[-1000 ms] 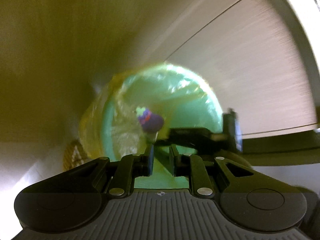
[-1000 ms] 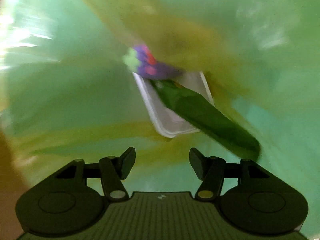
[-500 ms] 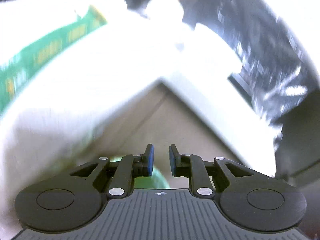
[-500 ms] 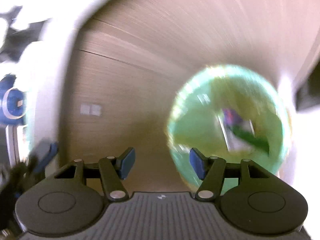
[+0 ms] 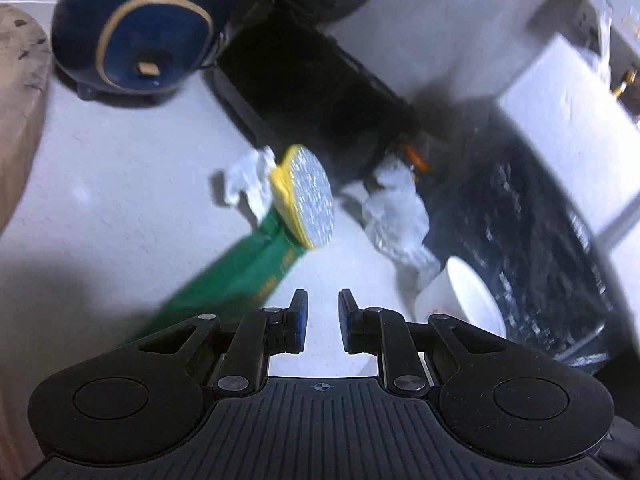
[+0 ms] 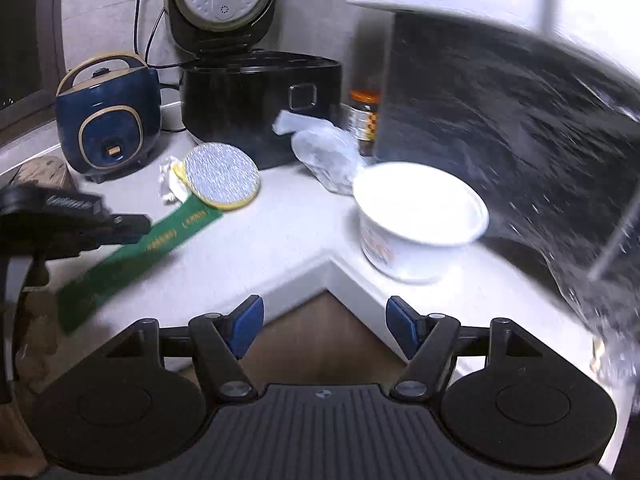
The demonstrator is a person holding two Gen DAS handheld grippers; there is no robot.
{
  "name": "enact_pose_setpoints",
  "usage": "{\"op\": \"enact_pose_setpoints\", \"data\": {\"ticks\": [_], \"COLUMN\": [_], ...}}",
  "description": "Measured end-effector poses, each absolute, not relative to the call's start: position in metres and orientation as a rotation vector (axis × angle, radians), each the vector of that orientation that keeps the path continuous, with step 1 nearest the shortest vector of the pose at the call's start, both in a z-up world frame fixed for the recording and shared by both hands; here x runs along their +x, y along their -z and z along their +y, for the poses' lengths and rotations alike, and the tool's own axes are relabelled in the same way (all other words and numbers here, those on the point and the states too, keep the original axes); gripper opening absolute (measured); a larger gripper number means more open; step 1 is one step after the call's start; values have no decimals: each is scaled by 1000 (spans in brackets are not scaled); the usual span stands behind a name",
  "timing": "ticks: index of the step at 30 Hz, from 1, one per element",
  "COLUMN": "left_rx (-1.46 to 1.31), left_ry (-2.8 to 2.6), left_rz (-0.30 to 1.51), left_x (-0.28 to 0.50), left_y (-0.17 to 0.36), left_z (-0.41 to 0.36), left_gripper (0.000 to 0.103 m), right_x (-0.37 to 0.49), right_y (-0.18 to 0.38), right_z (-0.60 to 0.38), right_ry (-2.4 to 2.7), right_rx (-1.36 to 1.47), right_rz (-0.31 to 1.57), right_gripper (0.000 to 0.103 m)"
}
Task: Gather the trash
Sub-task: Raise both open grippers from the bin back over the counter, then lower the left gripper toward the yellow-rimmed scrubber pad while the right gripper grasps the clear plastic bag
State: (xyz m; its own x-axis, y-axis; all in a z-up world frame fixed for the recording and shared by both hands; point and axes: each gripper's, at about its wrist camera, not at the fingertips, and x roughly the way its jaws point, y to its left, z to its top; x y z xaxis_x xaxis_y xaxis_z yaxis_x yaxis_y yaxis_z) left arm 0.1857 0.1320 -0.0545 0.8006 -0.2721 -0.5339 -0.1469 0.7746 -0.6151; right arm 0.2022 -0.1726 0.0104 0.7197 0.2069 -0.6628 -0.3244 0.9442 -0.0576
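Note:
On the white countertop (image 6: 256,248) lie a long green wrapper (image 5: 240,276) (image 6: 140,252), a round foil lid with a yellow rim (image 5: 312,196) (image 6: 222,176), a crumpled white tissue (image 5: 246,180) (image 6: 170,180) and a crumpled clear plastic piece (image 5: 396,208) (image 6: 324,152). A white paper cup (image 6: 420,220) (image 5: 468,296) stands near the counter's inner corner. My left gripper (image 5: 322,320) (image 6: 72,220) hovers over the green wrapper's near end, its jaws a narrow gap apart and empty. My right gripper (image 6: 325,320) hangs before the counter corner, its jaws opening wide with nothing between them.
A blue rice cooker (image 6: 108,120) (image 5: 136,28) and a black rice cooker (image 6: 256,108) with its lid up stand at the back wall. A jar (image 6: 364,120) sits beside a black cooktop (image 6: 520,140) on the right. A wooden board (image 5: 16,100) lies at the left.
Both grippers have risen from the green-lined bin with its trash up to the countertop, and the bin has left view. The right jaws stand wider apart.

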Motion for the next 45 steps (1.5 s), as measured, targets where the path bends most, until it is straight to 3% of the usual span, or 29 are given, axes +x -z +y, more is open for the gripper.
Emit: {"op": "enact_pose_setpoints", "data": {"ticks": [5,20,30,35,39,45], "left_rx": [-716,-666,-667,-665,-632,-621], "left_ry": [129,0,-16,12,-20,-71], "left_rz": [674,705,667,663,634,665], "left_x": [180,183,195,213,216,208], "left_y": [60,45,41,43,43,61], "left_z": [151,108,113,118,127,144], "left_gripper": [19,19,20,20,20,20], "right_x": [216,205,238,285,369,468], "right_y": [-23,34,18,-5,-19,11], "right_z": [-159,-215,-175,-139,-108,-60], "right_ry": [-263,-330,-482,-505,-478,-302], "right_rx": [-150,-159,-205,-265,-231,-309], "right_rz": [722,730,637,595,728,861], "right_gripper": [68,68,68,68,68,68]}}
